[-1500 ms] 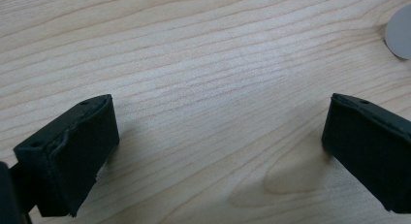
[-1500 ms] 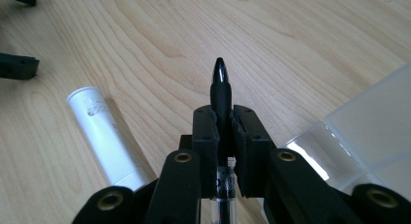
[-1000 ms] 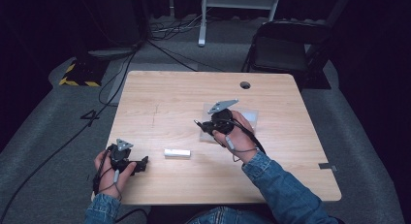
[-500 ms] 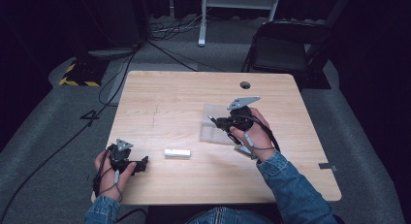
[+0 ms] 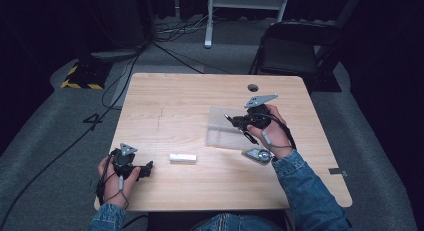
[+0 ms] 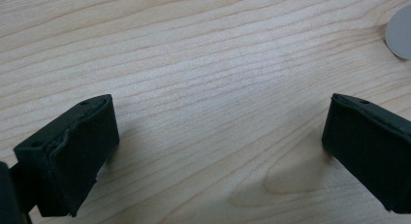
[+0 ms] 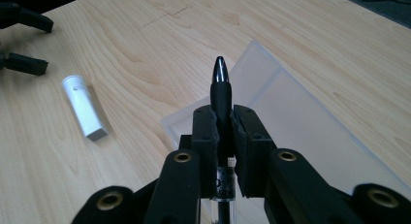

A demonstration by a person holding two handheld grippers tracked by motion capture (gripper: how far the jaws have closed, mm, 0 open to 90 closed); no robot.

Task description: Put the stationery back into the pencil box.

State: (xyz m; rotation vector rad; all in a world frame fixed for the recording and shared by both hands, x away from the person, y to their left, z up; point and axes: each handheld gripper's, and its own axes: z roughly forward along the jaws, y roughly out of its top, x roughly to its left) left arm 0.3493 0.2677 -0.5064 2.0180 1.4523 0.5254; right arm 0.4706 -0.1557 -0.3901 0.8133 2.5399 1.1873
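A light wooden table [image 5: 175, 101] with a round cable hole [image 5: 253, 87] near its far edge is seen from above, set on grey carpet in a dark room. A black folding chair [image 5: 295, 51] and the legs of a white stand [image 5: 245, 6] are seen beyond the table, a yellow-and-black striped block [image 5: 82, 76] is seen off the far left corner, and cables are trailed across the floor. The right gripper [image 7: 224, 118] is held above the right half of the table, and its 2 jaws are pressed together on a black pen [image 7: 221, 95], which is pinched upright between the pads with its pointed tip rising past them. Just beyond and below that gripper a clear plastic tray [image 7: 291, 112] is laid flat on the wood. A small round metal object [image 5: 257, 155] is seen on the table just beside the right wrist. A white rectangular cap-like piece [image 7: 85, 105] is laid well to the left of the pen, between the 2 grippers. The left gripper [image 6: 218, 151] is rested low near the table's near left corner, its 2 jaws spread wide with only bare wood between them; a pale round shape [image 6: 400, 32] is caught at the upper right edge of the left gripper view.
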